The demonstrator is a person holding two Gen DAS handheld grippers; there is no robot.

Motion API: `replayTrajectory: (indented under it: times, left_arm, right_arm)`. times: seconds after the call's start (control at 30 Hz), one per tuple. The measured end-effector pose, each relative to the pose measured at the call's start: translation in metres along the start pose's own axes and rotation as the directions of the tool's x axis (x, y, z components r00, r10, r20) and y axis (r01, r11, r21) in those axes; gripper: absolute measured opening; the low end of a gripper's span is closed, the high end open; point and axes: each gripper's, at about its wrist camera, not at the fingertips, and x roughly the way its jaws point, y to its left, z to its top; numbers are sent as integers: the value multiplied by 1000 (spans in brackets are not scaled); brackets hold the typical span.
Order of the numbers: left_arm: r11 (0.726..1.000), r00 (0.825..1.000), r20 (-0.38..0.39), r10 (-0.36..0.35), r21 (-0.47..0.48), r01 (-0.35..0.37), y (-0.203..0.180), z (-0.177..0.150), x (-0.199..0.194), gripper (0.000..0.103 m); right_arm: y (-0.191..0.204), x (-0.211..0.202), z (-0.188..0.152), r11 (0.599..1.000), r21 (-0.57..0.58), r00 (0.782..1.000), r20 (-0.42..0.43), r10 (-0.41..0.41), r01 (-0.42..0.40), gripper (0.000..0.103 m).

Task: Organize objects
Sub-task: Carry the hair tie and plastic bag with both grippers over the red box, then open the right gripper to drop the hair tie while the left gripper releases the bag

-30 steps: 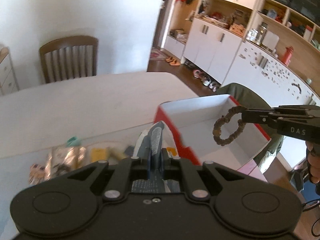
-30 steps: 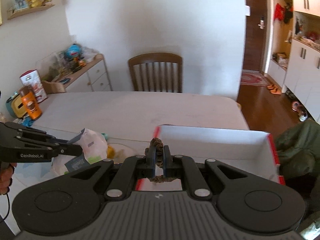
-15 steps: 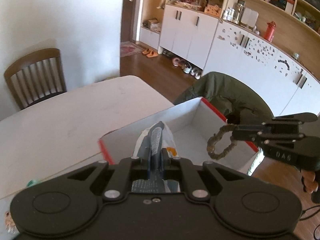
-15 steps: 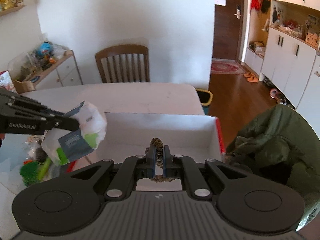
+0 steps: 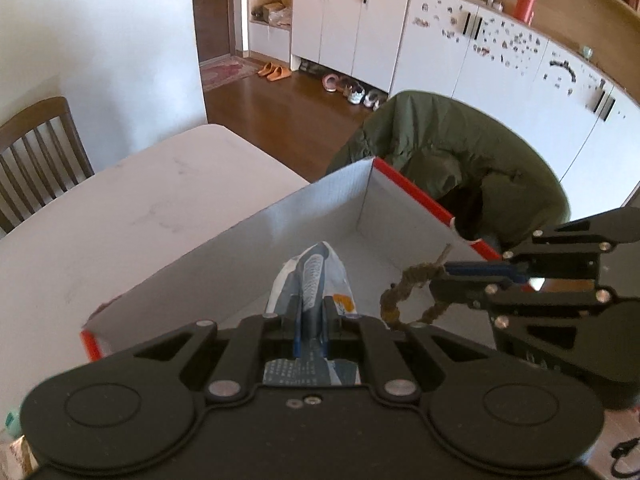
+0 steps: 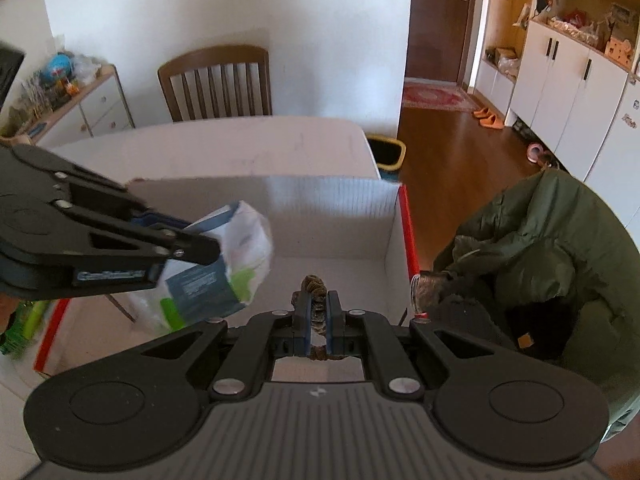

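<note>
A red-edged cardboard box (image 5: 412, 196) (image 6: 408, 236) with a white inside stands open on the white table (image 5: 140, 208). My left gripper (image 5: 311, 312) (image 6: 196, 246) is shut on a white, blue and green packet (image 5: 314, 276) (image 6: 228, 264), held above the box's inside. My right gripper (image 6: 317, 312) (image 5: 444, 276) is shut on a brown braided rope ring (image 6: 315, 292) (image 5: 404, 296), which hangs over the box near its right side. Both grippers sit close together over the box.
A chair draped with a green jacket (image 5: 460, 160) (image 6: 540, 248) stands just past the box's right wall. A wooden chair (image 6: 216, 80) is at the table's far side. A bin (image 6: 386, 152) sits on the floor beyond the table corner. Loose items (image 6: 20, 328) lie left of the box.
Both grippers have swung right with their loads, from beside the box to above its inside. The packet and the rope ring are still gripped and are now closer together.
</note>
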Motion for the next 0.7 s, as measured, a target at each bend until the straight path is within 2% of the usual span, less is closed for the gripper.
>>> replayTrajectory:
  times: [0.3, 0.7]
  left_arm:
    - [1000, 998, -66, 6, -14, -7, 9, 0, 41, 8]
    - [1000, 992, -125, 7, -26, -10, 16, -5, 61, 10]
  right_arm:
    - [3, 29, -7, 999, -36, 998, -66, 10, -12, 6]
    - [9, 43, -9, 997, -79, 994, -109, -17, 9, 7]
